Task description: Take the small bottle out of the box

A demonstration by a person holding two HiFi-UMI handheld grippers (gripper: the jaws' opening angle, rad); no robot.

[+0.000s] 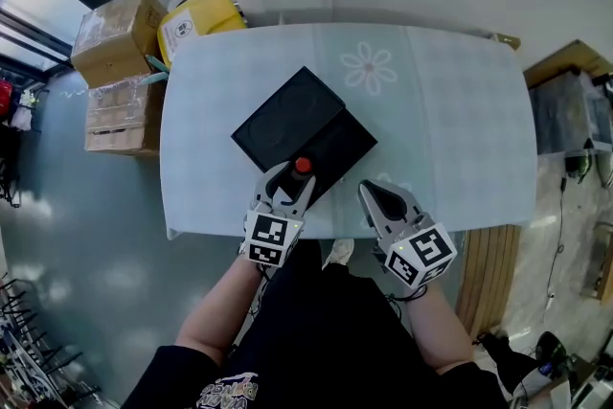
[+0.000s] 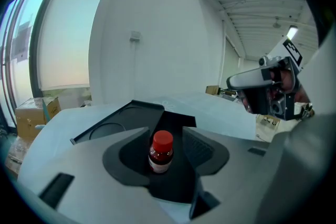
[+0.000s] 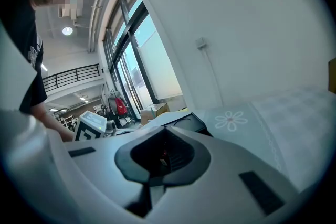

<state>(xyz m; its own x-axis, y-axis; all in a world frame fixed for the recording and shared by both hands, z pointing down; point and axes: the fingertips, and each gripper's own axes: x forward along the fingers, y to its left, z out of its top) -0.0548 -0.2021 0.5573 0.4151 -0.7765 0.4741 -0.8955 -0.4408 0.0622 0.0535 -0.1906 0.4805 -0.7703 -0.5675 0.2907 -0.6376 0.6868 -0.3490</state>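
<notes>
A small bottle (image 1: 303, 166) with a red cap and dark contents stands upright in the open black box (image 1: 337, 148), at its near corner. The box's lid (image 1: 285, 122) lies flat beyond it. My left gripper (image 1: 294, 177) is open around the bottle (image 2: 160, 152), with a gap showing on each side between pad and glass. The left gripper's (image 2: 164, 136) tips reach just past the cap. My right gripper (image 1: 369, 192) hovers to the right of the box over the table's near edge, jaws together and nothing held. In the right gripper view, the right gripper (image 3: 164, 136) points toward the box (image 3: 186, 122).
The box sits on a pale table (image 1: 460, 110) with a flower print (image 1: 369, 69). Cardboard boxes (image 1: 115, 38) and a yellow carton (image 1: 198, 19) stand on the floor past the table's far left corner. A wooden cabinet (image 1: 565, 72) stands at the right.
</notes>
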